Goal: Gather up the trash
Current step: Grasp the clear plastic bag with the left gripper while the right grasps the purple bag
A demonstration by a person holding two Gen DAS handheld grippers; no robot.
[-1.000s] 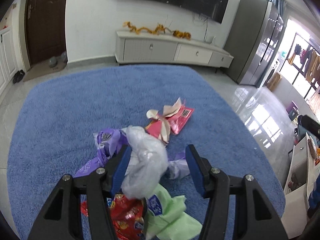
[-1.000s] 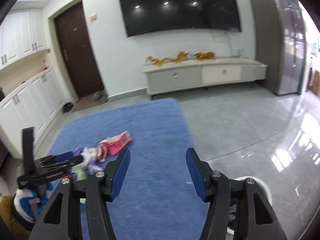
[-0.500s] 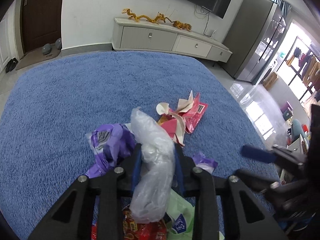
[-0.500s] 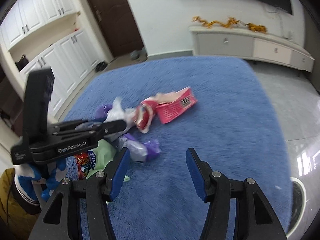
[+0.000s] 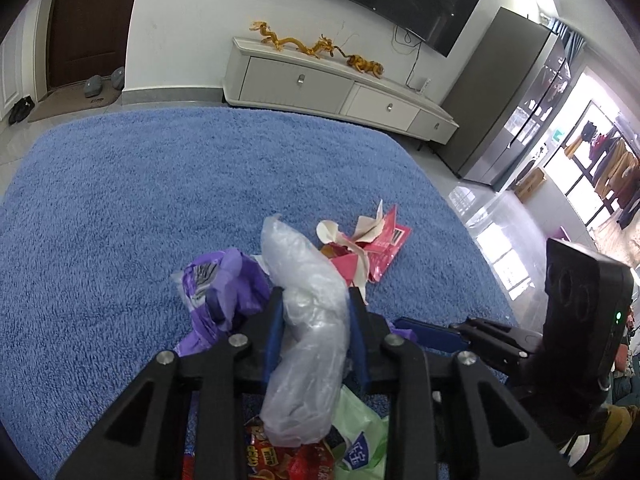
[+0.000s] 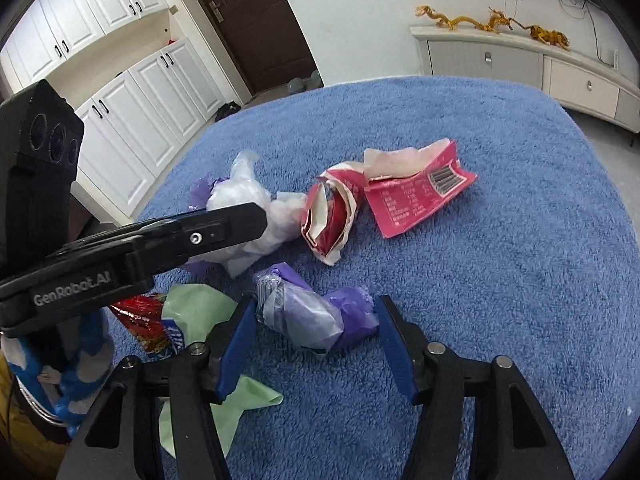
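My left gripper is shut on a crumpled clear plastic bag that stands up between its blue pads; it also shows in the right wrist view. My right gripper is open, its pads on either side of a purple and clear wrapper on the blue rug. A torn red packet and a red and white wrapper lie beyond. A purple wrapper, a green bag and a red foil snack bag lie under my left gripper.
A white TV cabinet with golden dragon figures stands against the far wall under a TV. White cupboards and a brown door are at the left. Glossy tiled floor borders the rug on the right.
My left gripper has shut on the clear plastic bag. My right gripper has swung down and left over the rug until the purple and clear wrapper lies between its open pads.
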